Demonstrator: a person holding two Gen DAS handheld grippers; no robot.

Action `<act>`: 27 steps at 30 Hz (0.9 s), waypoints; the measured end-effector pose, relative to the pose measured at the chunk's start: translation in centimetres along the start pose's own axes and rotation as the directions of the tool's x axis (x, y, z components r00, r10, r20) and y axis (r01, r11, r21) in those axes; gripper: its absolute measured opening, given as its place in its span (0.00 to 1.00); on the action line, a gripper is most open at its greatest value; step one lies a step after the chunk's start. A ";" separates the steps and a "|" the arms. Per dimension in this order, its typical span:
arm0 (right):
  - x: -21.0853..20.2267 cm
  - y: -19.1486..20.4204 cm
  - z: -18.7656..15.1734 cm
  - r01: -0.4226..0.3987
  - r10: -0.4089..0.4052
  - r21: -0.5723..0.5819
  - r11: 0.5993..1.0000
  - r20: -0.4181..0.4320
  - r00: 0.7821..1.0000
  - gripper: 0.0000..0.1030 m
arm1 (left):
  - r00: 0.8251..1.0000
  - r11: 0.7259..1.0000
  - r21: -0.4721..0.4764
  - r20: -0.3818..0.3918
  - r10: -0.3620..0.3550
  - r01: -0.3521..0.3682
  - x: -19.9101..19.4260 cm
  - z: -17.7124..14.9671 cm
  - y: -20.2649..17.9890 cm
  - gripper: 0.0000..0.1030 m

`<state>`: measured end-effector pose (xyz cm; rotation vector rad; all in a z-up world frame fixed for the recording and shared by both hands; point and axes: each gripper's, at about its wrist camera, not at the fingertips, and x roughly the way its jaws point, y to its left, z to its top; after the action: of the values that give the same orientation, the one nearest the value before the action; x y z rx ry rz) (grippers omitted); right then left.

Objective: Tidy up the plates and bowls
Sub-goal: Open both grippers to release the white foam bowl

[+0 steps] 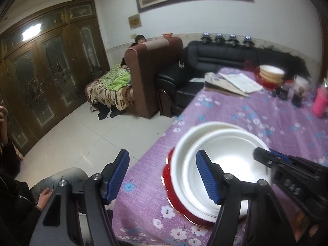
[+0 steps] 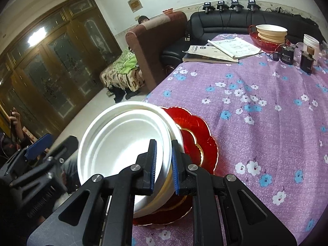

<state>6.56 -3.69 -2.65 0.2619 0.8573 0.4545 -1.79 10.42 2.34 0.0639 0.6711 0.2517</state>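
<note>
White and smooth, two nested bowls [image 2: 123, 141] sit tilted on a stack of red scalloped plates [image 2: 194, 135] with gold trim, at the near left edge of a table. The inner bowl sits slightly off-centre inside the outer one, and both look plain and unmarked. The right gripper [image 2: 163, 167] is clamped on the near rim of the bowls, one blue ribbed pad inside and one outside. In the left wrist view the left gripper [image 1: 164, 176] is spread wide and holds nothing; its right finger [image 1: 207, 176] hangs over the bowls [image 1: 221, 155], and its left finger is out past the table edge, above the floor. The right gripper [image 1: 264, 157] shows there at the bowls' right rim.

The table wears a purple cloth [image 2: 256, 112] printed with white and blue flowers. At its far end, well apart from the white bowls, cream bowls [image 2: 271, 33] are stacked in a clear red dish [image 2: 264, 42]. Near them lie printed booklets [image 2: 221, 50]; their text is too small to read. A black box [image 2: 287, 55] beside them carries a white label, also unreadable. A white jar [image 2: 311, 45] and a dark bottle [image 2: 307, 59] stand close by, and a pink cup [image 1: 319, 102] shows in the left view.

Beyond the table stand a black sofa [image 2: 221, 23] and a brown sofa [image 2: 147, 47].
</note>
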 end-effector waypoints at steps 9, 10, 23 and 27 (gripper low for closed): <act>-7.0 -2.0 1.7 -0.016 0.011 0.018 1.000 0.235 0.972 0.33 | 0.995 0.999 -0.040 0.099 -0.026 0.030 -2.6 1.4 -0.3 0.71; -7.7 -2.4 1.8 -0.010 0.003 0.027 1.000 0.252 0.968 0.37 | 0.994 0.999 -0.030 0.107 -0.036 0.039 -2.9 1.5 -0.8 0.76; -13.0 -7.4 -0.3 0.003 -0.014 0.040 0.999 0.295 0.955 0.38 | 0.982 0.989 0.105 0.146 -0.121 0.106 -5.7 0.5 -8.3 0.77; -14.1 -8.1 -1.7 0.006 -0.012 0.020 1.000 0.302 0.953 0.38 | 0.981 0.989 0.097 0.152 -0.123 0.109 -6.4 0.3 -9.1 0.78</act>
<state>-0.48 -17.48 2.46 0.3358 0.5627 0.3857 -4.53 0.02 5.19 0.1272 0.5257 0.1031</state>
